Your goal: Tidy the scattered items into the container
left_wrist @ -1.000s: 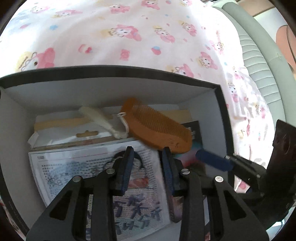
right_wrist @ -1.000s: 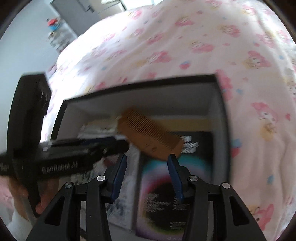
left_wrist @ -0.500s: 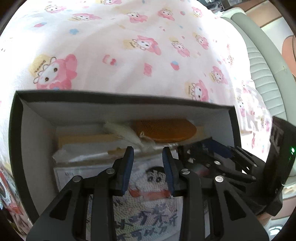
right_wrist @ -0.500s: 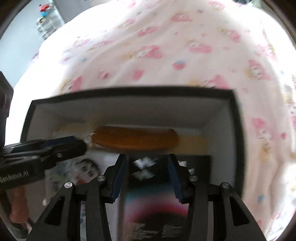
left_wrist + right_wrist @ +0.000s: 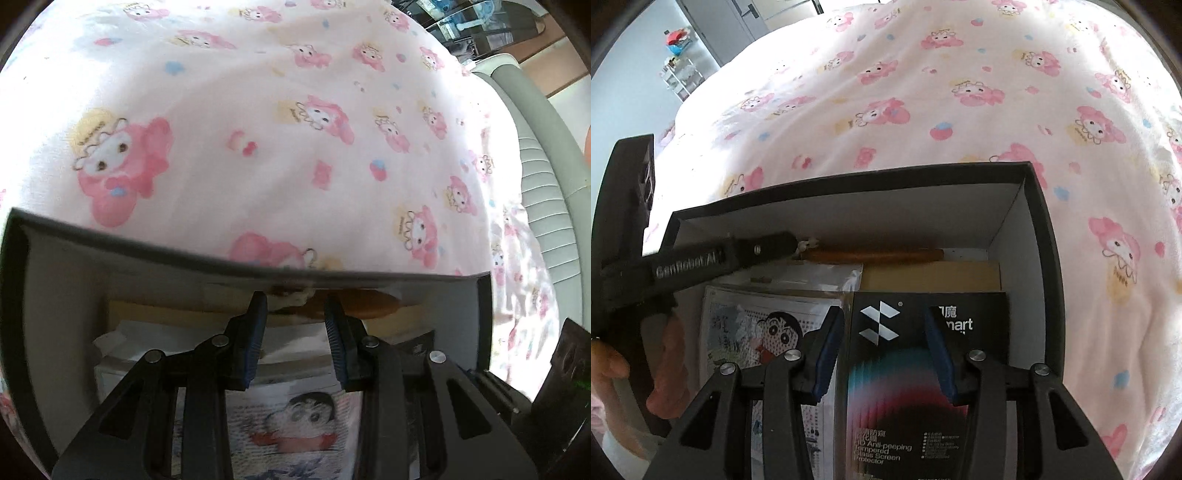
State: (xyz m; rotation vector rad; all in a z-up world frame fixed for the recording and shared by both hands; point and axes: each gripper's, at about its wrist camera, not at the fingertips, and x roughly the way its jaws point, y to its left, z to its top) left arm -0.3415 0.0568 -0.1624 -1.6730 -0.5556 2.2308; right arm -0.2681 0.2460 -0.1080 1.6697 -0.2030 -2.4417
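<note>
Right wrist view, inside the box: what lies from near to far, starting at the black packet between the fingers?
Black screen protector packet → brown cardboard piece → orange comb lying along the back → box's far wall → patterned bedsheet.

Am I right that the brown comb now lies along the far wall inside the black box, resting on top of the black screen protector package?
Not quite: the comb lies along the box's far wall, but beyond the black package, apart from it, as the right wrist view shows.
</note>
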